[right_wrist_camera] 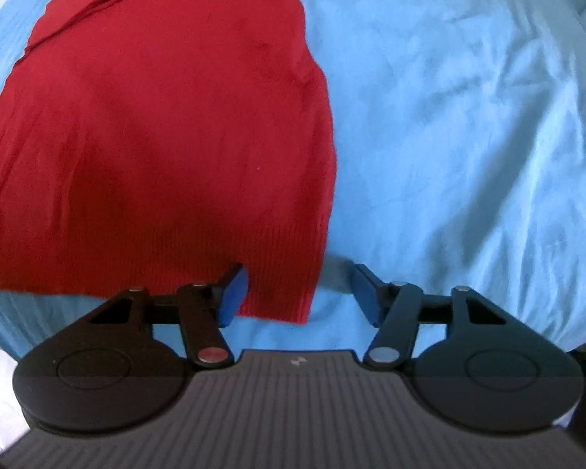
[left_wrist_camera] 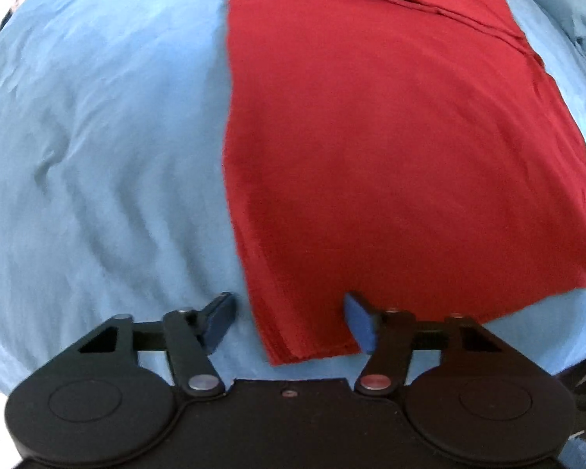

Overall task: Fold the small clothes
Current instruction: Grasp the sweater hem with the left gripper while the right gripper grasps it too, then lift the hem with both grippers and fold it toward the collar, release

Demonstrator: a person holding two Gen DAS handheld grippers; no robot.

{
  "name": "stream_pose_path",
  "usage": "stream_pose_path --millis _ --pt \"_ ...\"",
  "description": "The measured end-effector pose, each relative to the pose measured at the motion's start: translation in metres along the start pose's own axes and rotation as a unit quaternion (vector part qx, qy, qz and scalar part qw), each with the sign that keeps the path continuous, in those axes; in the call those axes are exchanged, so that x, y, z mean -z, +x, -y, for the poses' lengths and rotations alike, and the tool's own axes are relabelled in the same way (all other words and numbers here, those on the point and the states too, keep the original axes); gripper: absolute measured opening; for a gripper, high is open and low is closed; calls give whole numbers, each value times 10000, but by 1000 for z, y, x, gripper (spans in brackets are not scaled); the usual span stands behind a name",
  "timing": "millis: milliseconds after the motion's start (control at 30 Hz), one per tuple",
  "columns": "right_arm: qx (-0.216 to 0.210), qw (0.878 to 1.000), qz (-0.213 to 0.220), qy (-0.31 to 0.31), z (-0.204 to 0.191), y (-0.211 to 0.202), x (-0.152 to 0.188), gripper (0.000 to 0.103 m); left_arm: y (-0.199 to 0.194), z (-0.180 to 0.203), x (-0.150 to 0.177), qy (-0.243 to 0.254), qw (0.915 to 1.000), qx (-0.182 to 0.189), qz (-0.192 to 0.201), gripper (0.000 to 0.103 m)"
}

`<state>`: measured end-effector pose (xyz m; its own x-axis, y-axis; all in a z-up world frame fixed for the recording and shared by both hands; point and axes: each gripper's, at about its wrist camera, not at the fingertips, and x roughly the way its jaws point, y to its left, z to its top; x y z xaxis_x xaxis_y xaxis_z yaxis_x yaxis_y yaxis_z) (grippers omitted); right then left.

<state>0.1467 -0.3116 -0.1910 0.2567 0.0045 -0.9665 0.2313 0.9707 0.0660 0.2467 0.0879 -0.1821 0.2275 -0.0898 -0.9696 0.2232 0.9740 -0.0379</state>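
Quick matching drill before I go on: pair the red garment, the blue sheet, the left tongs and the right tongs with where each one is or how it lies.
Things:
1. red garment
2. blue sheet
3. left tongs
4. right tongs

Places or states:
A. open, straddling the garment's near right corner
B. spread under everything, lightly wrinkled
C. open, straddling the garment's near left corner
D. lying flat, layered edges at the far end

Pairs: 1-D, 2-B, 3-C, 4-A
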Motion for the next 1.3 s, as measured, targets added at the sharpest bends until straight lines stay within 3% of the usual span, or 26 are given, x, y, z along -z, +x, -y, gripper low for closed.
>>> stream_pose_path --millis 200,300,333,433,567,733,867,1067,1200,1300 --pt "-349 9993 -55 138 -4 0 0 54 3 9 -5 140 9999 29 -16 45" --pt "-461 9988 -96 144 -5 -1 -1 43 5 5 -8 -7 9999 81 -90 21" --pt "-506 9986 -115 141 -3 -1 -1 36 1 -1 -1 -25 9999 114 -125 9" --pt "-520 9985 -154 57 -1 -4 -3 25 -5 -7 -1 -15 9998 169 -137 8" --pt "-628 9979 -172 42 5 -17 -10 23 -19 -9 -5 -62 9997 205 -101 6" --pt "-1078 9929 -13 503 23 -49 -29 23 -57 -29 -26 -750 9953 586 202 6" --pt "-1622 9809 396 993 33 -86 -61 23 -93 -29 -62 -770 9925 571 764 6" --pt "-2324 9545 1215 1422 34 -128 -143 23 -116 -45 -140 -1001 9785 669 1677 6" --pt "-2734 9311 1752 1662 33 -133 -216 23 -99 -49 -211 -913 9676 661 2261 6" --pt "-2893 9178 2092 1739 34 -115 -276 23 -65 -49 -270 -993 9617 675 2465 6"
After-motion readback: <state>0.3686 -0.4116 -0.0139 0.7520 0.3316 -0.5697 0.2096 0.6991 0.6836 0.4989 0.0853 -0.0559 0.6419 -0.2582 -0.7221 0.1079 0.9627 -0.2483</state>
